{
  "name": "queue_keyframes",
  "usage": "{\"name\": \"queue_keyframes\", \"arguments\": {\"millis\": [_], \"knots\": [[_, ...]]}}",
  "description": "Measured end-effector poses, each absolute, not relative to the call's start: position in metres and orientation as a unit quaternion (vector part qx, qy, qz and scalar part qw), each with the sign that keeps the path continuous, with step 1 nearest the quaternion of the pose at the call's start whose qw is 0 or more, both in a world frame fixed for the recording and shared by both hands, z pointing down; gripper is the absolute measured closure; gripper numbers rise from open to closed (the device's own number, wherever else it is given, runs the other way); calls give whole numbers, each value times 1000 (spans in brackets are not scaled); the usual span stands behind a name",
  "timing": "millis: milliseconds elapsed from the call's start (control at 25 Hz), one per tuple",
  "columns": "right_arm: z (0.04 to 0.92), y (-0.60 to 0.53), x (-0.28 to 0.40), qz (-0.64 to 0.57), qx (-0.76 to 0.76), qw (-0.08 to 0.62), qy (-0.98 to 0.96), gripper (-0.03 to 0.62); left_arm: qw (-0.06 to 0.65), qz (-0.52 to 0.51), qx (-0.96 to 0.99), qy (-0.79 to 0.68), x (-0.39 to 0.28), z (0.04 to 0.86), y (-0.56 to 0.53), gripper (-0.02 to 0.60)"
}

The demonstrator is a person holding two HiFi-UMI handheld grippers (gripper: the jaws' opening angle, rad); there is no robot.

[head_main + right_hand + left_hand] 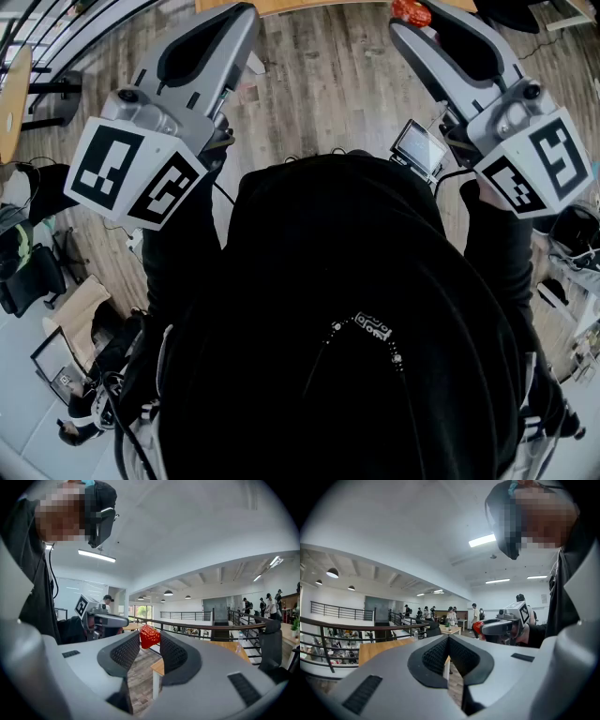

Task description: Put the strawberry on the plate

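Note:
A red strawberry (149,635) sits pinched between the tips of my right gripper (150,640), which is shut on it and held up in the air. In the head view this strawberry (410,11) shows at the top edge, at the end of the right gripper (405,22). My left gripper (448,640) is shut with nothing between its pads, and it also shows raised at the upper left (246,11). From the left gripper view the right gripper (501,626) and the strawberry (477,629) are across from it. No plate is in any view.
The person's black top (356,319) fills the middle of the head view, with wood floor (319,84) below. A wooden table (225,647) and a railing (197,626) lie ahead. A small screen (419,145) is by the right arm. People stand far off.

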State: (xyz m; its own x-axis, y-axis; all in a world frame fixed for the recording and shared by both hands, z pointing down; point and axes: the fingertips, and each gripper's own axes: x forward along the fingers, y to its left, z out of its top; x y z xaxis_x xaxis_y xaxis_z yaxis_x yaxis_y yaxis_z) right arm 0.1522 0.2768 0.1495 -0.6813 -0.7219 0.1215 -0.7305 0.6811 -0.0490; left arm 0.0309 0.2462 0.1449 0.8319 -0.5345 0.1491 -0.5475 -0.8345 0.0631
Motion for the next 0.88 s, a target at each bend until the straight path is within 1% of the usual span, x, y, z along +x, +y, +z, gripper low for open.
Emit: {"name": "queue_keyframes", "arguments": {"millis": [160, 360, 600, 880], "knots": [[153, 279, 152, 47, 398, 38, -915, 447, 88, 44, 957, -274, 26, 155, 247, 580], [154, 284, 151, 51, 390, 42, -918, 447, 61, 86, 952, -286, 27, 171, 248, 580], [155, 284, 139, 42, 371, 48, -926, 447, 39, 102, 957, -269, 43, 171, 257, 580], [156, 289, 146, 53, 372, 38, -926, 447, 53, 93, 953, -283, 56, 170, 264, 580]]}}
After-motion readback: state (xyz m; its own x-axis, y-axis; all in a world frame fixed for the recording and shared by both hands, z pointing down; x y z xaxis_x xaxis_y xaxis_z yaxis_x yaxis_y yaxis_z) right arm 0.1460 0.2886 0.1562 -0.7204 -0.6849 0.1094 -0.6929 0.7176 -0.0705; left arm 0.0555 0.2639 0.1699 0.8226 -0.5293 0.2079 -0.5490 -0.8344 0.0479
